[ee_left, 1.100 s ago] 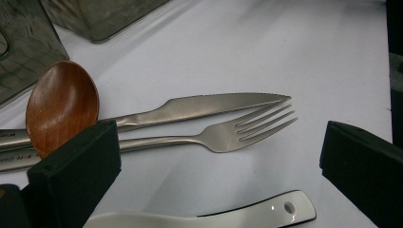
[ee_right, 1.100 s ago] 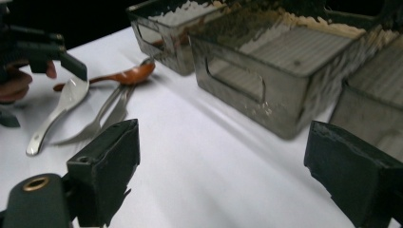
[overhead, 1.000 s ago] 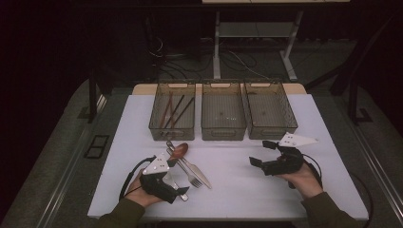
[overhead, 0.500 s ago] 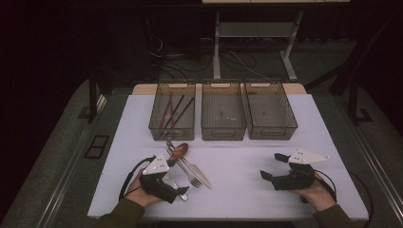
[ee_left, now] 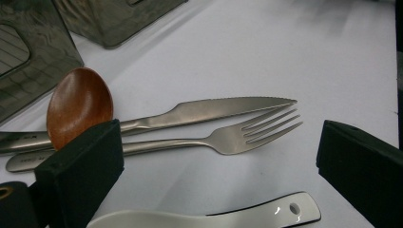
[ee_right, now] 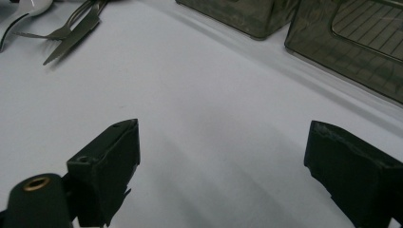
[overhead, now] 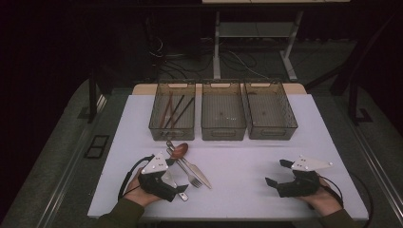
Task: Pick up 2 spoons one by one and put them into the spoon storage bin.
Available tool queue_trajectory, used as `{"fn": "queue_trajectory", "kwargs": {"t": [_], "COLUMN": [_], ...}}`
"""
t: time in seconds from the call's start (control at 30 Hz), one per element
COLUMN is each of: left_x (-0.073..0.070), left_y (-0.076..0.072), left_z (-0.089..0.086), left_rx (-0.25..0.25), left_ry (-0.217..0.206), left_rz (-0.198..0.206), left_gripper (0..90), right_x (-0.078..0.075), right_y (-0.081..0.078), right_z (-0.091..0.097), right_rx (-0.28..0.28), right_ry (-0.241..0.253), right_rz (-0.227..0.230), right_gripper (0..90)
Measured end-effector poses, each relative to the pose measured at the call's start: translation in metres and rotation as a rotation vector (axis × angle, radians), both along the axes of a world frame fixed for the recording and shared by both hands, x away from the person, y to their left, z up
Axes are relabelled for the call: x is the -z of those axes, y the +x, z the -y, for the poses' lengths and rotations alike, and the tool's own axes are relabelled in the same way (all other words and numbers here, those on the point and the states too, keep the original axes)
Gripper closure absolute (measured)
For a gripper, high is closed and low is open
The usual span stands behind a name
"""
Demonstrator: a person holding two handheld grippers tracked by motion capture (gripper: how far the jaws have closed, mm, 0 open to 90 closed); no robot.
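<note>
The left gripper point(overhead: 178, 185) rests low on the white table point(overhead: 237, 161), at about 7 o'clock on the tabletop in the high view, jaws spread wide and clasping nothing. In the left gripper view a white spoon point(ee_left: 204, 219) lies between the two jaws, cut off by the bottom edge so its bowl is out of sight. Just past it, at 12 o'clock from the jaws, lie a metal fork point(ee_left: 223, 137) and a knife point(ee_left: 209, 108) side by side, their handle ends hidden behind the left jaw. A wooden spoon point(ee_left: 78, 105) shows its brown bowl at 10 o'clock; its handle cannot be seen.

The right gripper point(overhead: 276, 173) sits at about 5 o'clock on the table, jaws also released and empty, over bare surface.

Along the far side stand three smoky clear bins in a row. The left bin point(overhead: 157, 124) holds several thin dark sticks, too dim to name. The middle bin point(overhead: 223, 133) and right bin point(overhead: 271, 133) show only faint specks through their murky walls.
</note>
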State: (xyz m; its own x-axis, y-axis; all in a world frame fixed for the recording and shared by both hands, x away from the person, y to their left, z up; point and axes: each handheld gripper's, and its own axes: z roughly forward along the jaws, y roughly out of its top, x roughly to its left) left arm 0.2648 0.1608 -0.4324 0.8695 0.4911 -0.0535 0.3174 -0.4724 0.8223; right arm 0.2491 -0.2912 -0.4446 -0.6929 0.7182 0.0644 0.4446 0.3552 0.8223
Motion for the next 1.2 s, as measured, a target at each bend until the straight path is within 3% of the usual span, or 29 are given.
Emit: {"fn": "queue_trajectory", "kwargs": {"t": [0.4,0.57,0.83,1.0,1.2], "left_x": [-0.009,-0.010,-0.008,-0.005,-0.004], "left_y": [0.007,0.013,0.031,0.045,0.064], "left_z": [-0.016,-0.023,-0.031,-0.031,-0.029], "left_rx": [-0.055,-0.088,-0.145,-0.155,-0.175], "left_ry": [-0.011,0.001,0.019,0.021,0.018], "left_rz": [0.015,0.011,0.001,-0.018,-0.038], "left_gripper": [20.7,32.7,48.4,56.2,59.4], "right_x": [0.000,0.001,0.001,0.002,0.002], "right_y": [0.001,0.001,0.001,0.002,0.002], "right_z": [-0.003,-0.002,-0.003,-0.004,-0.004], "right_rx": [-0.010,-0.007,-0.008,-0.008,-0.008], "right_ry": [-0.011,-0.014,-0.025,-0.029,-0.035], "right_rz": [0.002,0.001,-0.003,-0.004,-0.004], "right_gripper": [11.9,11.9,11.9,11.9,11.9]}}
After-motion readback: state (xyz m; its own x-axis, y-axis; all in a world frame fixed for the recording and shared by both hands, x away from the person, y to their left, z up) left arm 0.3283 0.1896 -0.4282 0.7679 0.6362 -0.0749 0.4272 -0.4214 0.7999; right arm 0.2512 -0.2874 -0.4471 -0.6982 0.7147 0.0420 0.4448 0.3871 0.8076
